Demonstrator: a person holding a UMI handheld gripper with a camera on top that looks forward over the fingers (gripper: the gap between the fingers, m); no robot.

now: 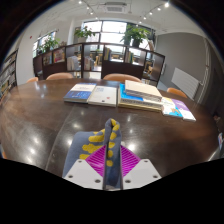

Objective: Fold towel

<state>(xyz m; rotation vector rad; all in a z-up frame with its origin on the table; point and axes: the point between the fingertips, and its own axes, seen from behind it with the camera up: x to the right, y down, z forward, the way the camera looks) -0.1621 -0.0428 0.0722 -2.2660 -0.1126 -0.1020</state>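
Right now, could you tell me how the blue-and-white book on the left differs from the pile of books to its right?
The blue-and-white book lies low and thin; the pile stands taller, several books deep. The book's cover is blue and white; the pile has a pale top over a teal layer. Both lie flat on the dark table, beyond the gripper, which is shut on the grey, yellow-patterned towel.

A long, dark brown wooden table (40, 115) carries several flat stacks of books and magazines: a blue-and-white covered pile (92, 94), a thicker stack with a cream top (140, 93), and a colourful booklet (179, 108) beside it.
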